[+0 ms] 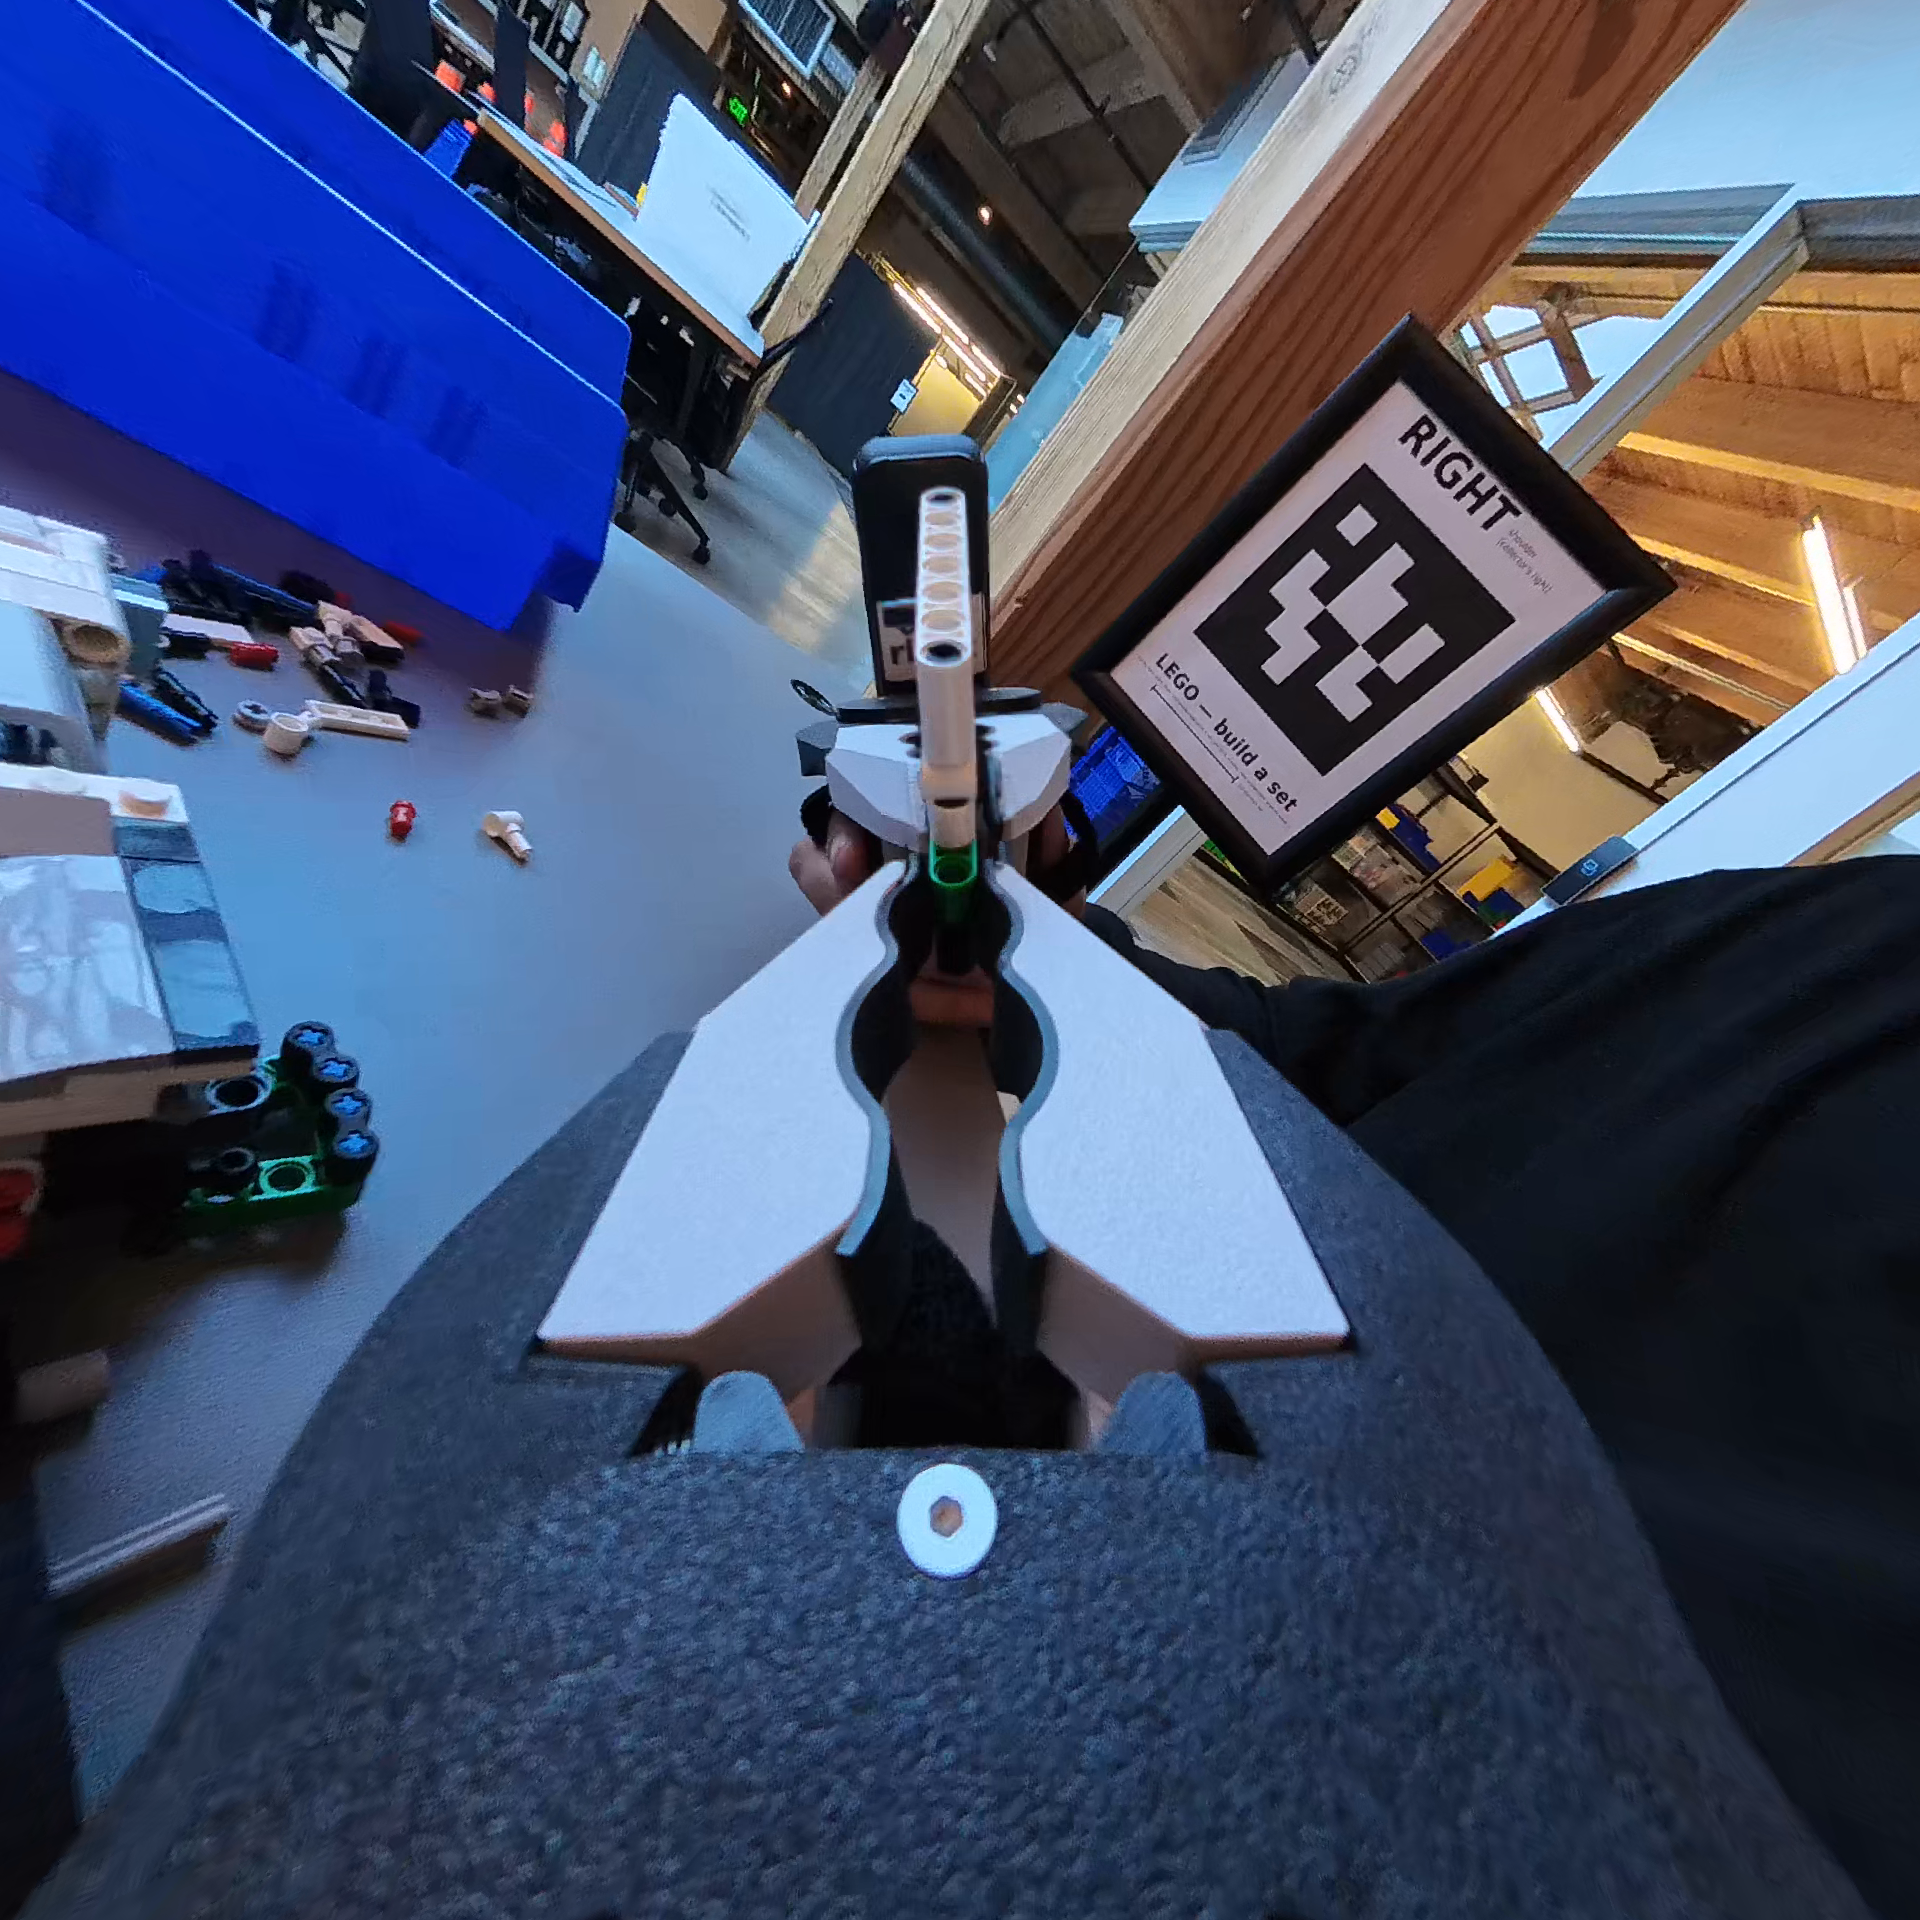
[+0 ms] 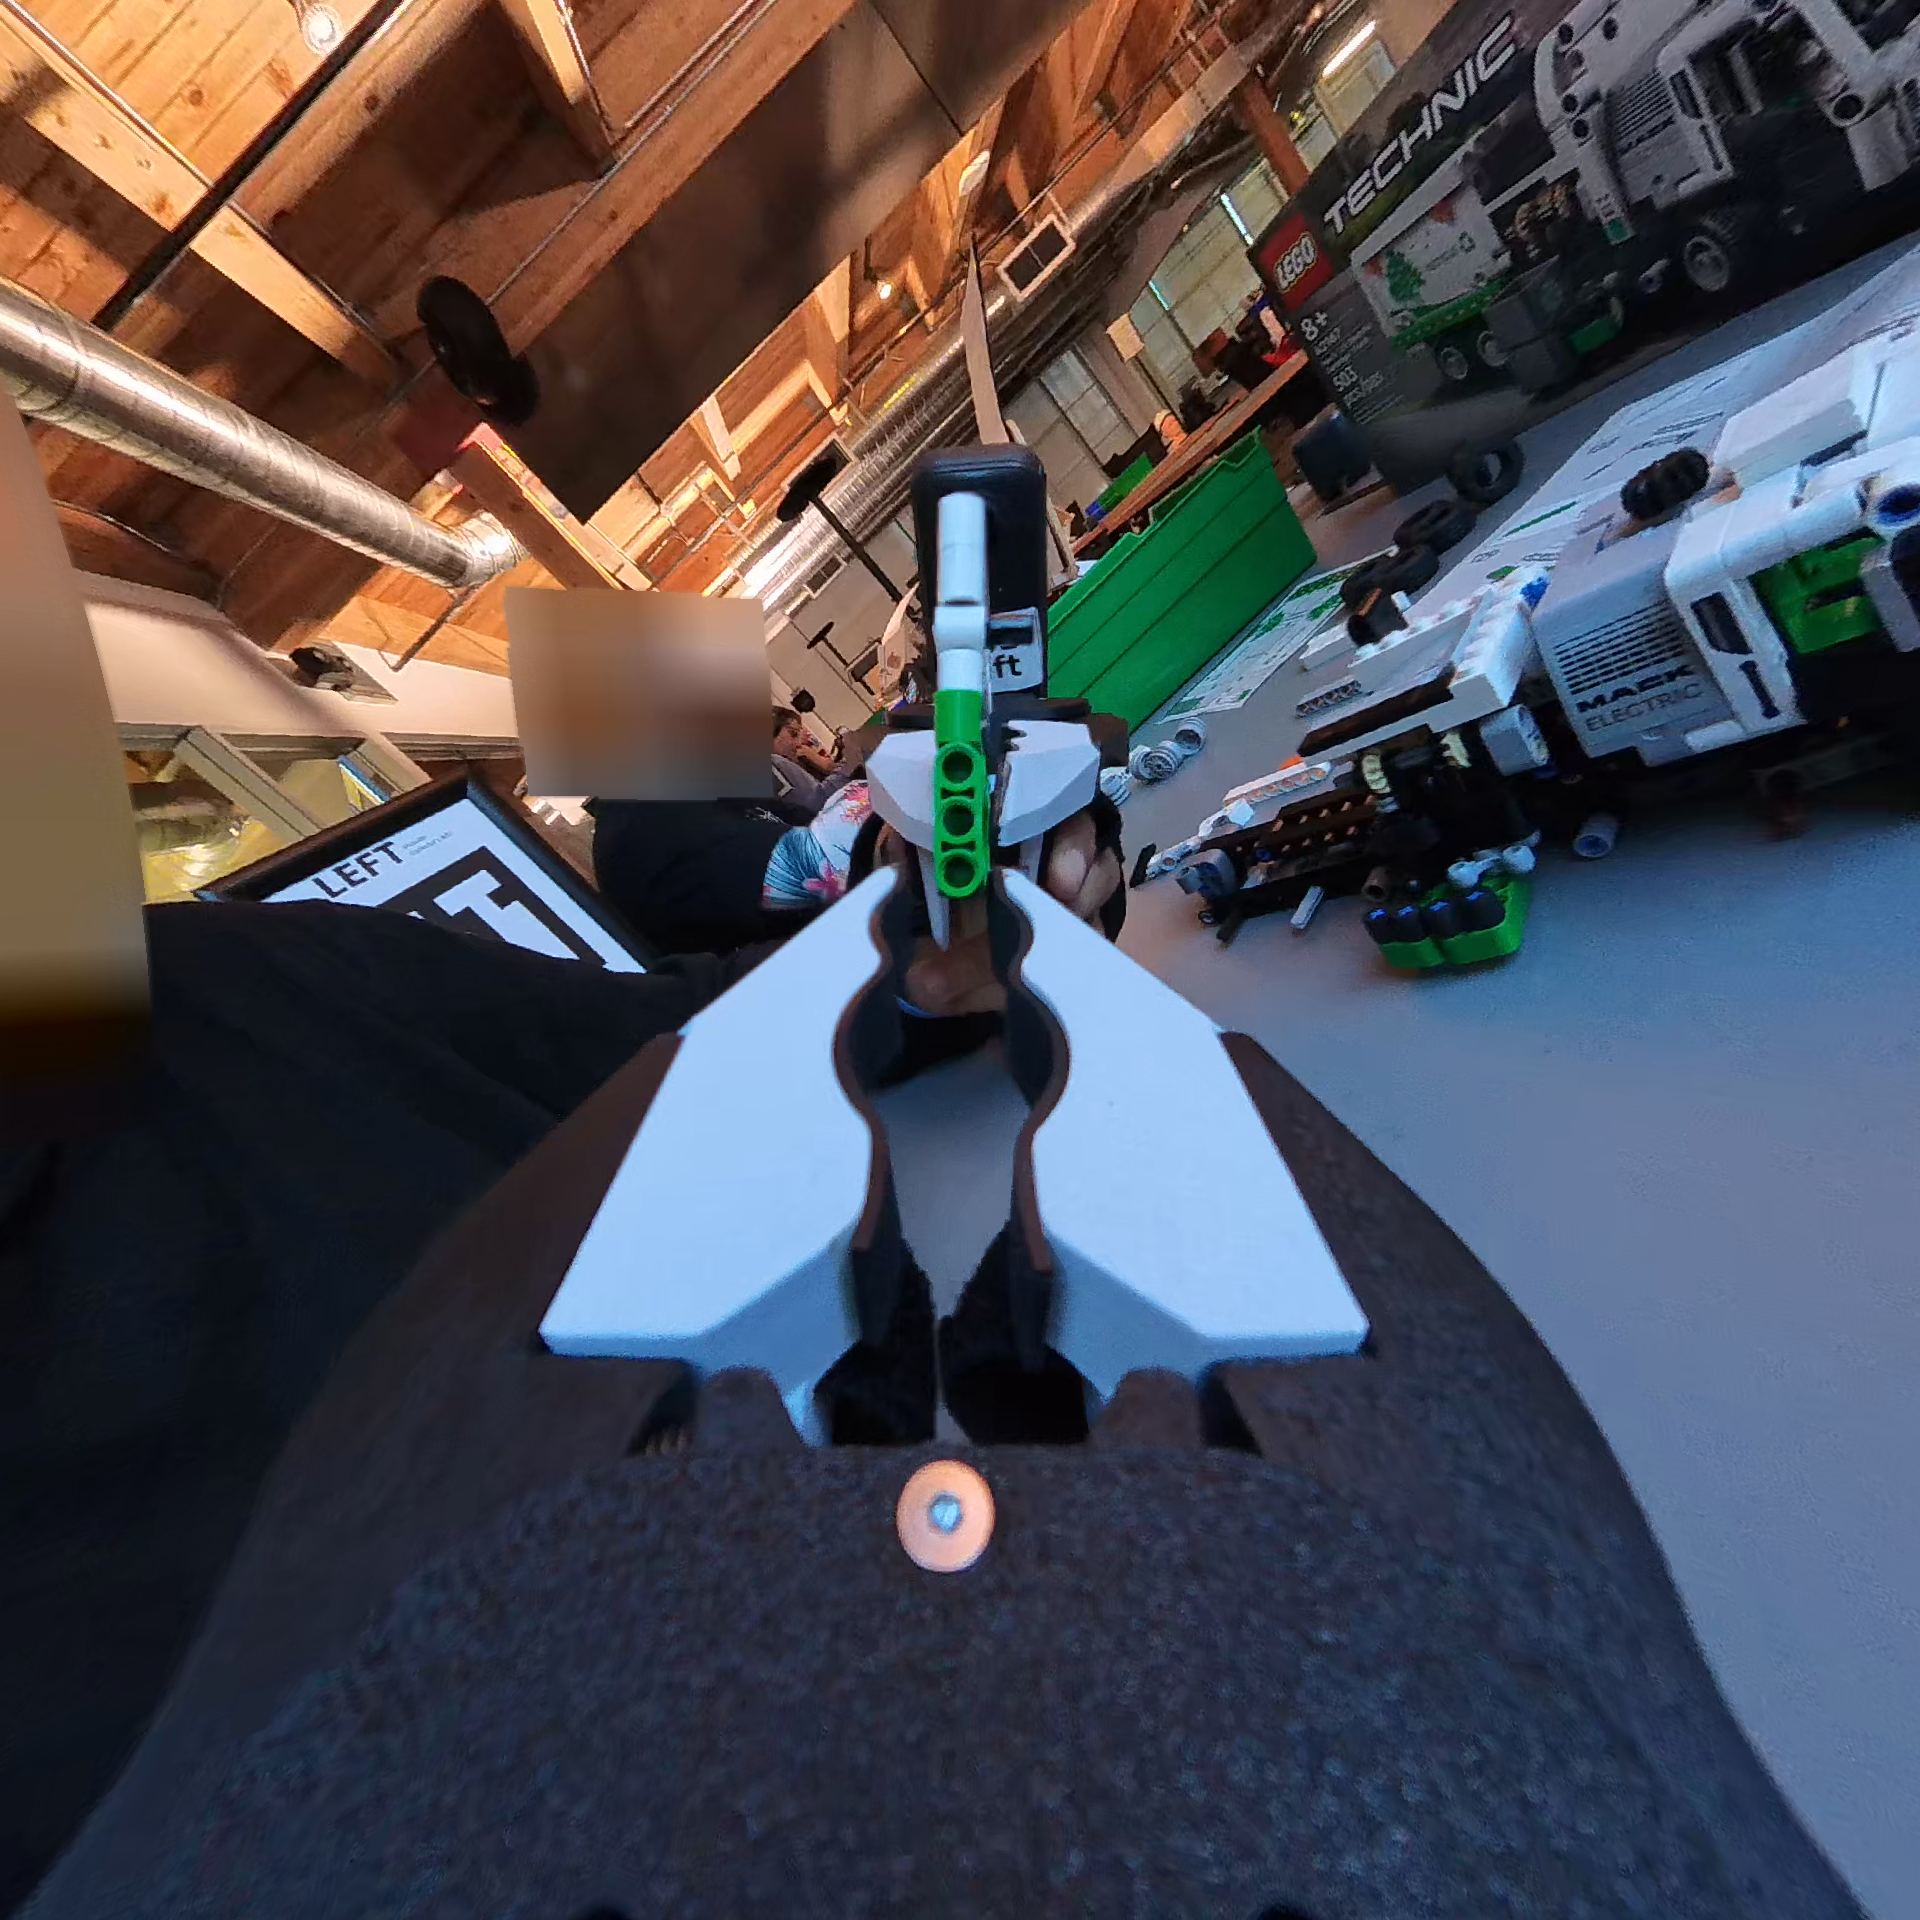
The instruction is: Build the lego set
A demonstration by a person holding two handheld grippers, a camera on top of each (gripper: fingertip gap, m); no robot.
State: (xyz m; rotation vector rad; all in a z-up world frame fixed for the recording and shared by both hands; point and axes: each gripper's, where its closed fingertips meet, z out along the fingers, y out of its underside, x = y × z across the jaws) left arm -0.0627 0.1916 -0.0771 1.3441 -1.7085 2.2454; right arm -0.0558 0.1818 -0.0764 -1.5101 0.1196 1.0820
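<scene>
Two hand-held tools face each other tip to tip above a smooth grey tabletop (image 2: 1558, 1091). The left gripper (image 1: 951, 883), with matte white wavy-edged fingers on a grainy black body, has its jaws nearly together, pinching the green studless beam with round holes (image 1: 952, 868). The right gripper (image 2: 951, 888), built the same, is likewise almost closed, nipping the far end of the joined piece, where a long white holed beam (image 1: 943, 634) continues the green one. Printed writing appears on a black-framed sign with a blocky square marker (image 1: 1361, 613), on a second framed sign (image 2: 436, 883), and on the dark cardboard set box (image 2: 1558, 208); I leave it unread. A glossy white and green half-built truck (image 2: 1662, 644) stands on printed instruction sheets (image 2: 1278, 634). Loose small parts (image 1: 312, 665) lie scattered before blue plastic bins (image 1: 312, 312).
</scene>
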